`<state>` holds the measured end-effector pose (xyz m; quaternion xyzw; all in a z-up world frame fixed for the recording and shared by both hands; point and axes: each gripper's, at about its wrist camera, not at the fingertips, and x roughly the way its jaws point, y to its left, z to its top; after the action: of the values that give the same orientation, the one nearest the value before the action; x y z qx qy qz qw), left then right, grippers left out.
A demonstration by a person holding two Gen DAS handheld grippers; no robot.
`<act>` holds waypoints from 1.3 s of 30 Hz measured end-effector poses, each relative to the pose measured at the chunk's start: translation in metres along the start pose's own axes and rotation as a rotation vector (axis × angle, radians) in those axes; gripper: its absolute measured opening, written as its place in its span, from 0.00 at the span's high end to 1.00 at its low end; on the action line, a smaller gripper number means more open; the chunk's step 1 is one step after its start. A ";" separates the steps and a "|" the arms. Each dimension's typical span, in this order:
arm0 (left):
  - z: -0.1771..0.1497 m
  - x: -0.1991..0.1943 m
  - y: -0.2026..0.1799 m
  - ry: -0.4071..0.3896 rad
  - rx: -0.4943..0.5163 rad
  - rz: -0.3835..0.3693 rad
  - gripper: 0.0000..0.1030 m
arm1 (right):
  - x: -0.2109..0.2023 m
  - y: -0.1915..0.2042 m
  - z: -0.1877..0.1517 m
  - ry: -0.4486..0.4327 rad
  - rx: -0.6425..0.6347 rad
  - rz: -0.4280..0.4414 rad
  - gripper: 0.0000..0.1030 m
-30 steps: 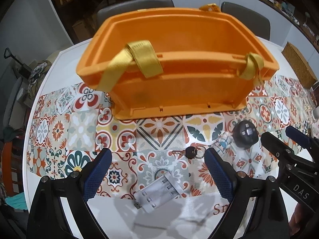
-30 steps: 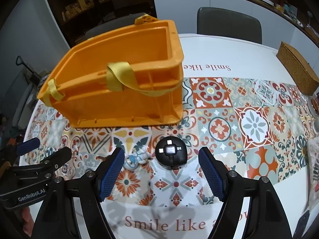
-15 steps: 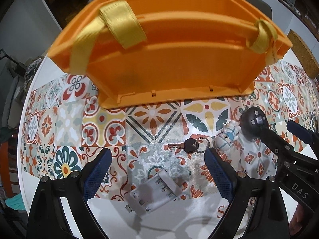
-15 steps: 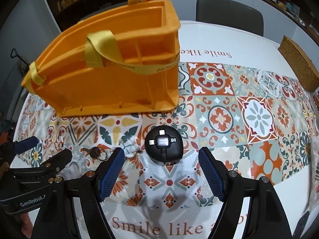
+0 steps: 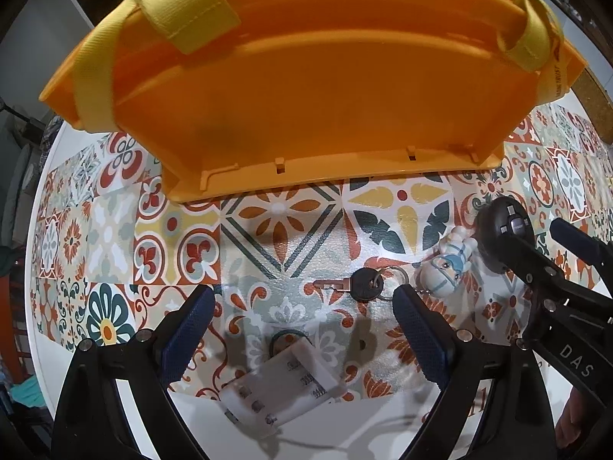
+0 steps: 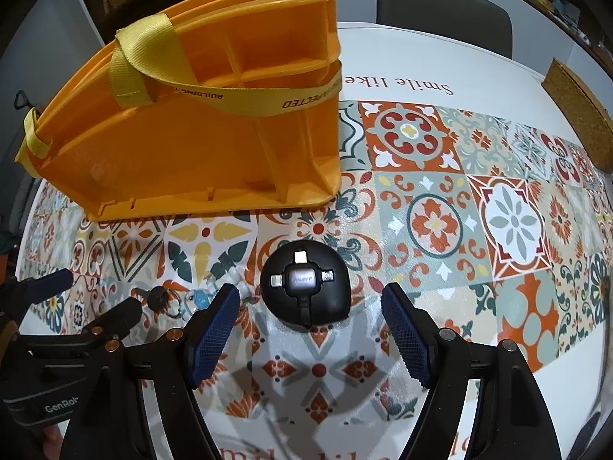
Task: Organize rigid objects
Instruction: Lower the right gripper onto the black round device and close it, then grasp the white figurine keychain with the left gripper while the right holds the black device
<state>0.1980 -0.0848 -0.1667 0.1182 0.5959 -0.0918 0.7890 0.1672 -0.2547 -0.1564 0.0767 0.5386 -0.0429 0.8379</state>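
Note:
An orange plastic basket (image 5: pixel 306 88) with yellow straps stands at the back of the tiled mat; it also shows in the right wrist view (image 6: pixel 184 130). My left gripper (image 5: pixel 302 306) is open above a white battery case (image 5: pixel 283 387), with a black-headed key (image 5: pixel 360 285) on a ring and a small white-blue figurine (image 5: pixel 446 264) just ahead. My right gripper (image 6: pixel 310 301) is open, its fingers either side of a round black cable hub (image 6: pixel 304 283). The hub also shows in the left wrist view (image 5: pixel 502 230), as does the right gripper (image 5: pixel 559 253).
A patterned tile mat (image 6: pixel 475 226) covers the white table (image 6: pixel 421 61). A cork-brown box (image 6: pixel 578 115) sits at the far right edge. A dark chair (image 6: pixel 444 11) stands behind the table. The left gripper (image 6: pixel 88 299) shows at the lower left of the right wrist view.
Both grippers have moved forward and down toward the table. The basket looms larger. The black hub now lies between the right fingers, the battery case closer under the left.

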 end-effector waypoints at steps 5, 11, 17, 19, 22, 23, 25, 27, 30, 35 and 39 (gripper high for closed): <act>0.003 0.005 0.002 0.003 0.003 0.007 0.08 | 0.011 -0.001 0.006 0.005 -0.001 -0.004 0.26; 0.005 0.008 0.002 0.000 0.009 0.004 0.08 | 0.028 -0.001 0.012 0.024 -0.001 -0.006 0.27; 0.009 0.014 0.006 0.000 0.006 -0.012 0.08 | 0.037 -0.001 0.015 0.015 0.009 -0.002 0.33; 0.010 0.015 0.007 0.002 0.008 -0.012 0.08 | 0.042 -0.001 0.014 0.028 0.009 -0.001 0.38; 0.009 0.013 0.002 0.001 0.015 -0.011 0.08 | 0.046 0.002 0.010 0.015 -0.006 -0.005 0.43; 0.009 0.013 0.002 -0.001 0.017 -0.014 0.08 | 0.047 0.003 0.010 0.014 -0.009 0.000 0.45; 0.007 0.012 -0.001 -0.005 0.025 -0.014 0.08 | 0.050 0.006 0.005 0.009 -0.008 -0.004 0.45; 0.003 0.008 -0.006 -0.014 0.037 -0.018 0.08 | 0.047 0.006 0.002 0.006 -0.003 -0.007 0.45; -0.003 0.002 -0.008 -0.027 0.054 -0.044 0.08 | 0.042 0.004 -0.005 0.010 0.017 -0.008 0.45; -0.009 -0.009 -0.015 -0.039 0.100 -0.110 0.08 | 0.023 0.000 -0.021 0.024 0.066 0.004 0.45; -0.014 -0.016 -0.027 -0.057 0.174 -0.131 0.08 | 0.009 -0.010 -0.033 0.035 0.116 0.016 0.45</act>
<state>0.1733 -0.1063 -0.1571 0.1446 0.5694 -0.1979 0.7847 0.1398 -0.2584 -0.1783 0.1303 0.5490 -0.0662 0.8229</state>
